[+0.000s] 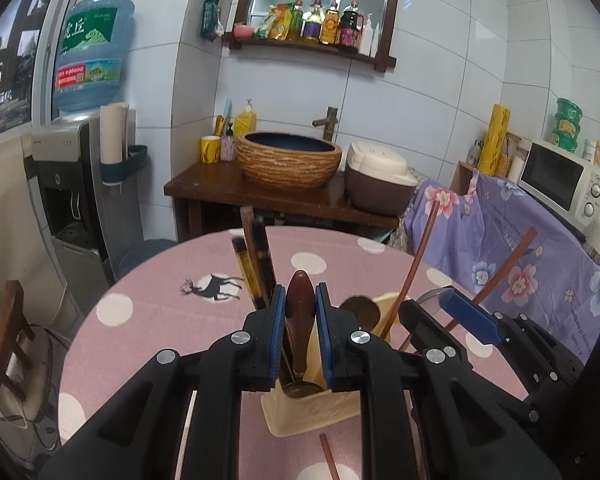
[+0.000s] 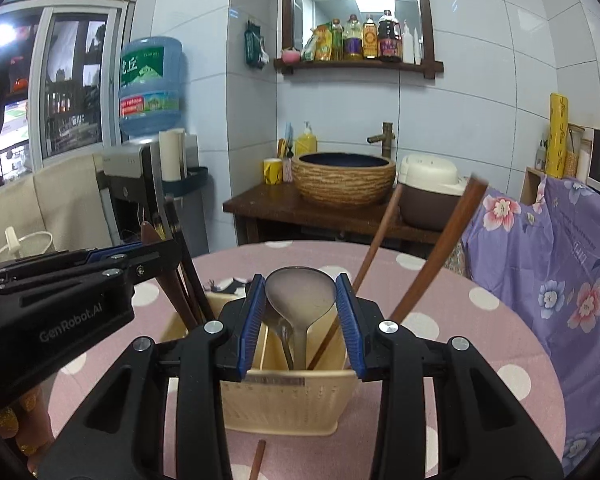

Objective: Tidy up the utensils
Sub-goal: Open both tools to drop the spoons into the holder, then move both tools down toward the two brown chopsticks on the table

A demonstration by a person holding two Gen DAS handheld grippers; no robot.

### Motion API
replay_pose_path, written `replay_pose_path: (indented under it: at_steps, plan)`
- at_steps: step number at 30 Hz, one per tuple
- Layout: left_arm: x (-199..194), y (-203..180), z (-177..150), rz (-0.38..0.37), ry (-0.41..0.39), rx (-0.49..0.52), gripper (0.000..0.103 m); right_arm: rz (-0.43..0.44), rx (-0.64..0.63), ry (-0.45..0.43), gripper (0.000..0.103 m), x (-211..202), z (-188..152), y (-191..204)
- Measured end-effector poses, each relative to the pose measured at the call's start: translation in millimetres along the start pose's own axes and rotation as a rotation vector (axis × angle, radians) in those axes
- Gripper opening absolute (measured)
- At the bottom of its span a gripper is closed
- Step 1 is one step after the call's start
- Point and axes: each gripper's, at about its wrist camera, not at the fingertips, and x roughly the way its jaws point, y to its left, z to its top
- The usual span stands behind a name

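Left gripper (image 1: 300,300): angled downward, fingers clamped on a brown wooden handle (image 1: 300,320) standing in the cream utensil holder (image 2: 288,400).
Right gripper (image 2: 300,292): fingers gripping the metal ladle (image 2: 300,292) bowl, above the holder.
Holder: on the bench (image 2: 480,380).
Hidden: the handle's lower end.

both views are evenly, fairly brightly lit by cool indoor light. a ceiling lamp shows as a white glare patch reflected in the wall mirror (image 1: 320,4), and a second bright spot flares at the top left of the right wrist view. the white wall tiles (image 2: 480,60) carry a soft sheen. shadows on the table (image 1: 160,300) are faint. fisheye bending curves straight lines, and the corners go black. the nearest chopsticks (image 2: 452,232) look slightly smeared.
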Motion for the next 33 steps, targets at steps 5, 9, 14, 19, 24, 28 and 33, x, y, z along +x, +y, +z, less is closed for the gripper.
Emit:
replay_pose_path:
  at_steps: [5,9,14,19,24,28,33]
  plan:
    - [5,3,-9,-0.008,0.034,0.003,0.016,-0.003,-0.012,0.018,0.037,6,-14,1]
    - [-3,4,-13,-0.019,0.012,-0.009,0.017,0.000,-0.020,0.019,0.038,4,-20,2]
    - [-27,10,-21,-0.028,-0.031,-0.032,0.050,-0.023,-0.020,-0.008,0.045,-21,-34,-1]
    - [-44,14,-51,0.003,-0.013,-0.031,0.051,-0.055,0.029,0.081,0.045,-48,-62,-14]
    - [-47,14,-98,0.035,0.060,-0.019,0.052,-0.131,0.129,0.276,0.045,-60,-111,-35]
    - [-40,19,-132,0.057,0.140,-0.054,0.052,-0.163,0.148,0.388,0.045,-63,-149,-31]
    - [-28,20,-155,0.070,0.213,-0.056,0.052,-0.149,0.215,0.437,0.045,-53,-169,-38]
